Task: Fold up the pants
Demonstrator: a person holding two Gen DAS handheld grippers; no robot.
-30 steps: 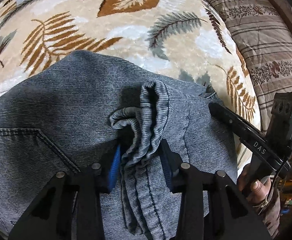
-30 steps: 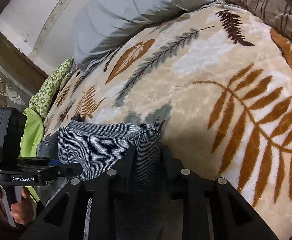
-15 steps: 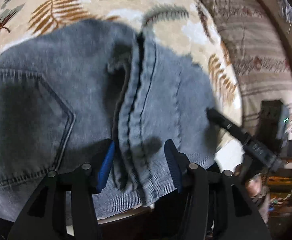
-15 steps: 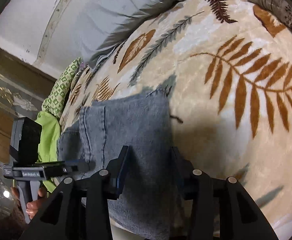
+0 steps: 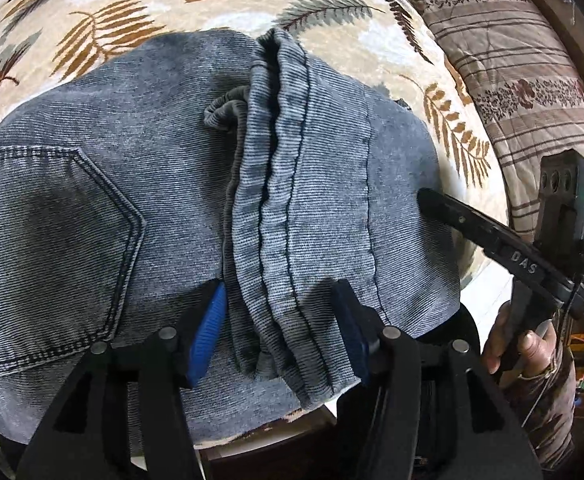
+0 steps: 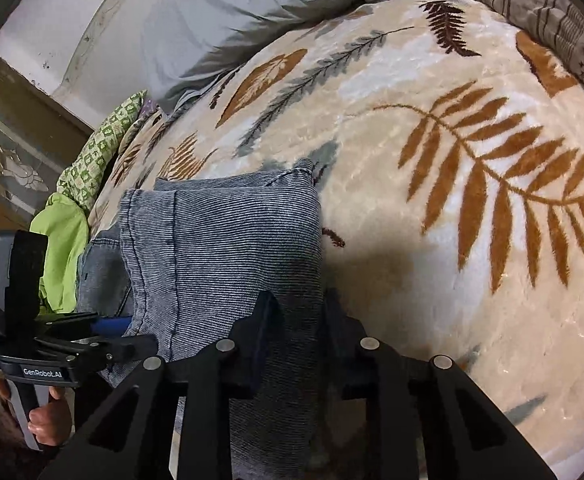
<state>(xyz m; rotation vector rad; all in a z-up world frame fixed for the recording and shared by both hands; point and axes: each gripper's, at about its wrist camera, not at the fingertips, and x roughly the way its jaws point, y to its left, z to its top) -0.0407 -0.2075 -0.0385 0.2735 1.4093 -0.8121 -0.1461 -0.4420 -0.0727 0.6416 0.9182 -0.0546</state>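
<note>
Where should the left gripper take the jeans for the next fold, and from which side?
Judging by the pose, take the raised seam ridge of the jeans, near the edge closest to the camera. It stands above the flat denim, so the fingers can straddle it from above. The left gripper is already there, jaws opening with the ridge between them.

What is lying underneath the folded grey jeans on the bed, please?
The jeans rest on a cream blanket with brown and grey leaf prints, which shows around them. Whatever lies directly beneath the denim is covered, so only the surrounding blanket can be confirmed.
</note>
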